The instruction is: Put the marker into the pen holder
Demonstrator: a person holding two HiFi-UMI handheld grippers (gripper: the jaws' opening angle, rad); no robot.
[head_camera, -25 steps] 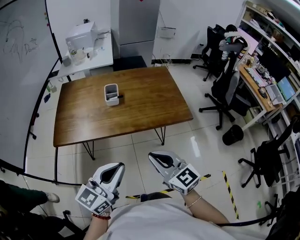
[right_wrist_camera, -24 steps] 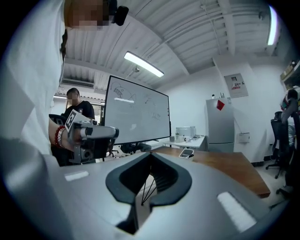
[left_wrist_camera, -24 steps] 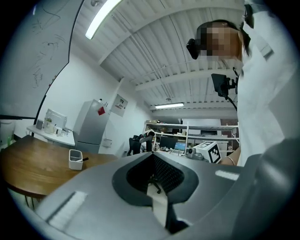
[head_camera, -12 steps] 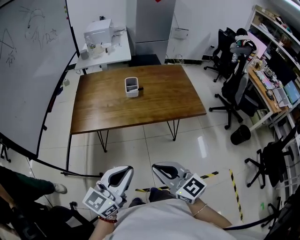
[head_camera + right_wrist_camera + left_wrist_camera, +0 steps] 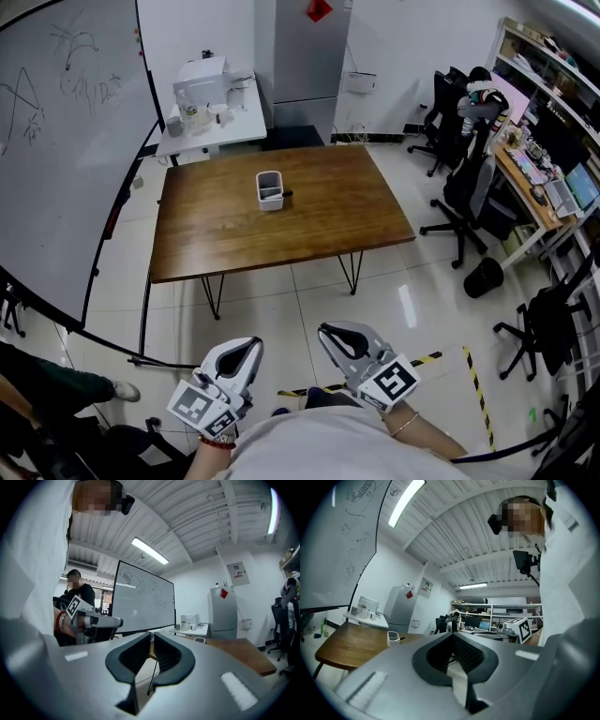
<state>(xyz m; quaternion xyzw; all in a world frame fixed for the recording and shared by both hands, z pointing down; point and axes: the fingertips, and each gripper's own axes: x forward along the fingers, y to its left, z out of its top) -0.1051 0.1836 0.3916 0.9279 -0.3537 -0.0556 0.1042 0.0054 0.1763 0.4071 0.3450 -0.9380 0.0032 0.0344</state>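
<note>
Grey-and-white left gripper (image 5: 246, 345) sits at the lower edge of the head view with its jaws pressed together; the left gripper view shows the black pads meeting at the tips with nothing between them. The right gripper (image 5: 330, 330), just beside it at 3 o'clock, is likewise closed and empty. Its jaw tips stand all but touching in the right gripper view. Both grippers are held over a tiled floor (image 5: 375, 291), well apart from the work surface. A strip of yellow-and-black floor tape (image 5: 429, 356) lies at 3 o'clock of the right gripper. The wooden table (image 5: 234, 230) stands at 12 o'clock of the grippers on thin black legs. The white pen holder (image 5: 270, 190) stands upright near the table's middle. The marker (image 5: 286, 195), visible only as a short dark shape, lies on the tabletop just beside the holder at its 3 o'clock, outside it. A whiteboard (image 5: 56, 141) with scribbles stands at 10 o'clock of the table. A white side table (image 5: 214, 129) carrying small items stands at 12 o'clock, next to a grey refrigerator (image 5: 309, 56). Black office chairs (image 5: 461, 187) and a black waste bin (image 5: 483, 277) stand at 3 o'clock of the table.
</note>
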